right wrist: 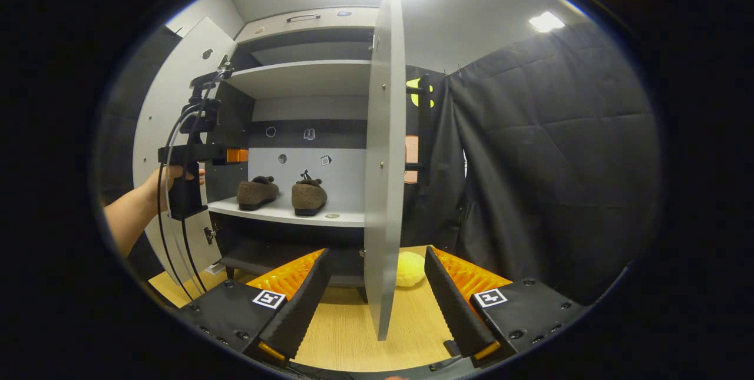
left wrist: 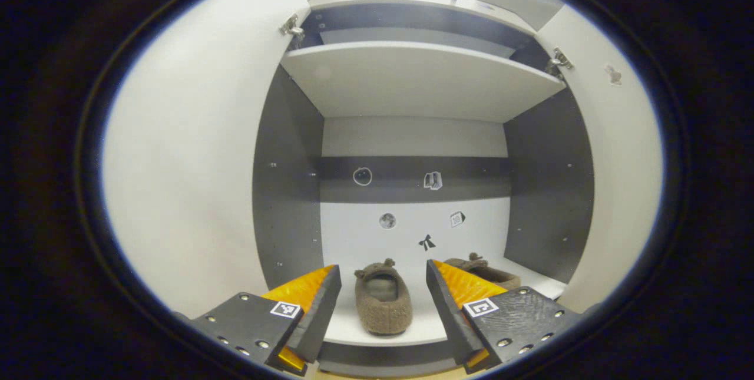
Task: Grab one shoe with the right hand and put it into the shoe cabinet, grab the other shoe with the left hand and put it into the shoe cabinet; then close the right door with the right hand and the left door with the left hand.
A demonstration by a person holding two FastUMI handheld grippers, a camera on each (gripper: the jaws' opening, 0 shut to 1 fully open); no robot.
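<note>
Both shoes (right wrist: 258, 192) (right wrist: 309, 197) on cabinet shelf (right wrist: 283, 212); doors open. Right door (right wrist: 383, 168) stands edge-on between spread fingers of right claw (right wrist: 374, 297), long axis vertical, untouched. Left claw (left wrist: 383, 303) released, empty, facing shelf. Judged next: right door, right claw nearer.

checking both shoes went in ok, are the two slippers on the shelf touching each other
Apart. In the right gripper view the left slipper and the right slipper sit side by side on the cabinet shelf, with a strip of pale back panel plainly visible between them.
</note>
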